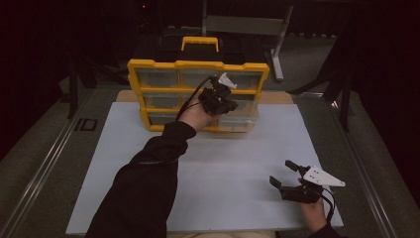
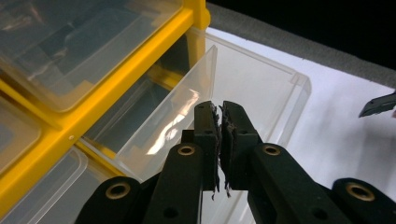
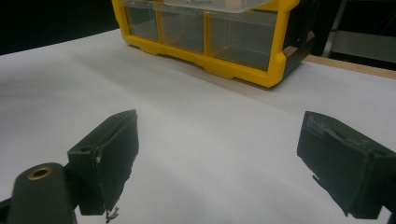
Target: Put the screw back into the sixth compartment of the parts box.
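Note:
A yellow organiser box with clear drawers stands upright at the back of the white board. One clear drawer on its right side is pulled partway out. My left gripper is at that drawer's front. In the left gripper view my left gripper has its jaws pressed together over the front wall of the clear drawer, which looks empty. My right gripper rests low near the board's front right corner, open. In the right gripper view my right gripper holds nothing, and the organiser lies far ahead.
The organiser has a yellow carry handle on top. A metal frame stands behind the table. Grey padding with a rail borders the board on the left. A tip of the right gripper shows at the left gripper view's edge.

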{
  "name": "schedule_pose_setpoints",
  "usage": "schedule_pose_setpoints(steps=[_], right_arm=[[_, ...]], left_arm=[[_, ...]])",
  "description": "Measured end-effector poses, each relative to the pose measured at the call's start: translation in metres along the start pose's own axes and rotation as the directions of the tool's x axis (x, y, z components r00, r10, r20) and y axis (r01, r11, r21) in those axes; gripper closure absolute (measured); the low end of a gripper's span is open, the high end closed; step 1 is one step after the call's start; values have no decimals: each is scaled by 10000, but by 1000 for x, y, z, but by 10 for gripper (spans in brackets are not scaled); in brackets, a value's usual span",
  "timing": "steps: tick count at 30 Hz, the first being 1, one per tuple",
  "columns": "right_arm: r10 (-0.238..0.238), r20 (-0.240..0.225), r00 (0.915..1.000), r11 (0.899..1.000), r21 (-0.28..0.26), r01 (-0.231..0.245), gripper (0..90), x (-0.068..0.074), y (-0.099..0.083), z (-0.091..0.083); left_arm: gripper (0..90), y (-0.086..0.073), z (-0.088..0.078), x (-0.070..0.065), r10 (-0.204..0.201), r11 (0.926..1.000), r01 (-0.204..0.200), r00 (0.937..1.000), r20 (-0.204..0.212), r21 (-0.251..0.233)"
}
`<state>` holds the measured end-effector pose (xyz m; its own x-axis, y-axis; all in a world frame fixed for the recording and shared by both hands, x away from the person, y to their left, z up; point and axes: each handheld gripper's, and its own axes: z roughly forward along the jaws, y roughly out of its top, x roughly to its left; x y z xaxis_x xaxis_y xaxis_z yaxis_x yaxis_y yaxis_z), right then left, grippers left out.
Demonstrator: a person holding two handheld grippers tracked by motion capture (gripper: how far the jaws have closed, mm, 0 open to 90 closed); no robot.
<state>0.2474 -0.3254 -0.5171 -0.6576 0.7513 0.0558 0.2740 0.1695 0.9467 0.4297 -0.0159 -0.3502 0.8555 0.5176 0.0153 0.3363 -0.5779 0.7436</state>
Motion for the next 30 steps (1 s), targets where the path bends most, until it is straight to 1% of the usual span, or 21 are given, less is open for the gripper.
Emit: schedule_pose_setpoints(steps=[1,2,4,6,8,9,11,14,16,18,21,22,24,25,27,28,30], right_arm=[[11,3,10000,10000,-1,-11,125,0,0,0],[20,-9,10000,10000,-13,-20,125,0,0,0],[2,-10,10000,10000,-10,-2,125,0,0,0],[1,-9,10000,10000,-1,-1,125,0,0,0],[-3,-8,10000,10000,1,3,126,0,0,0],[-12,-7,10000,10000,4,12,125,0,0,0],[-13,-9,10000,10000,12,13,125,0,0,0],[-51,-15,10000,10000,40,51,125,0,0,1],[-44,-11,10000,10000,9,44,125,0,0,0],[-5,-18,10000,10000,0,5,125,0,0,0],[15,-17,10000,10000,-2,-15,125,0,0,0],[-4,-25,10000,10000,-1,4,125,0,0,0],[3,-22,10000,10000,26,-3,125,0,0,0],[11,-7,10000,10000,3,-11,125,0,0,0],[24,0,10000,10000,-33,-24,125,0,0,-1],[27,5,10000,10000,-37,-27,125,-1,0,-1],[34,-8,10000,10000,-14,-34,125,-1,-1,-1]], left_arm=[[862,0,1,0,-74,10000,74,10000,2,38],[862,1,2,0,-66,9999,66,10000,-41,137],[862,2,5,1,-213,9994,213,9998,-16,258],[861,4,8,1,-241,9986,248,9996,-162,471],[861,4,10,2,-431,9968,446,9988,-232,667],[860,5,11,2,-467,9959,494,9982,-363,758],[859,5,13,3,-626,9947,645,9977,-259,802],[854,6,15,2,-564,9938,578,9982,-178,951],[847,6,16,2,-545,9928,570,9982,-256,1054],[776,5,16,1,-562,9928,588,9981,-267,1047],[704,4,15,-1,-501,9930,536,9981,-363,1049],[679,4,14,-1,-532,9935,568,9978,-384,987],[667,4,11,-3,-487,9949,523,9979,-433,860],[634,4,10,-4,-509,9954,542,9977,-441,784],[612,3,6,-5,-591,9961,609,9978,-296,644],[592,2,3,-6,-542,9966,559,9981,-291,602],[567,1,-2,-8,-655,9967,663,9977,-188,466]])
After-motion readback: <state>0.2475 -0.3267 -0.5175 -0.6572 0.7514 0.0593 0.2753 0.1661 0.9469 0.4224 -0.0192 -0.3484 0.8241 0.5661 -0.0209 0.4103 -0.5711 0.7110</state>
